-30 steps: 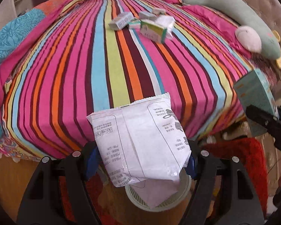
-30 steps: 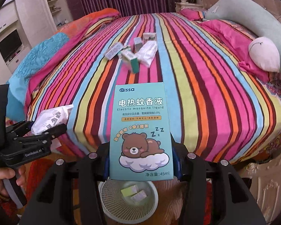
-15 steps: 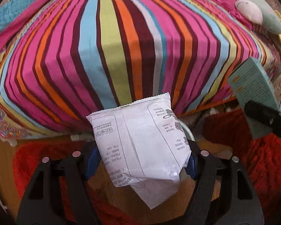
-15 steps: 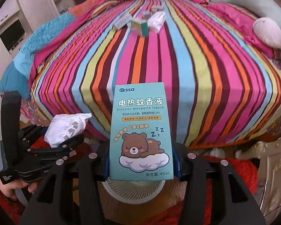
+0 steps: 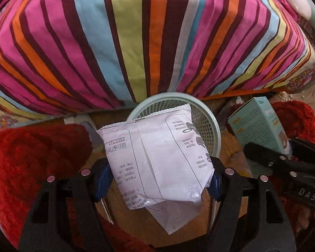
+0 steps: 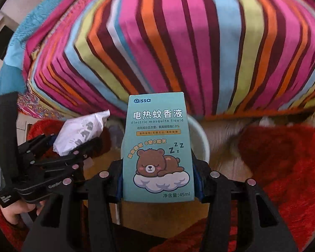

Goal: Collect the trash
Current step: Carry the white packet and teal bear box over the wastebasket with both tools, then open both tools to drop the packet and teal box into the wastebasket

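my left hand-held gripper clamps the white wrapper at frame centre over the pale green mesh bin, my right hand-held gripper pinches the teal mosquito-liquid box centre frame above the same bin, striped bed filling the top.

1. A crinkled, slightly glossy white packet is showing plastic-film creases at frame centre.
2. A smooth matt cardboard box is filling the centre.
3. Striped woven cloth bedspread is spanning the top.
4. A shaggy red rug is lying lower right.
5. A perforated plastic basket is showing its mesh.
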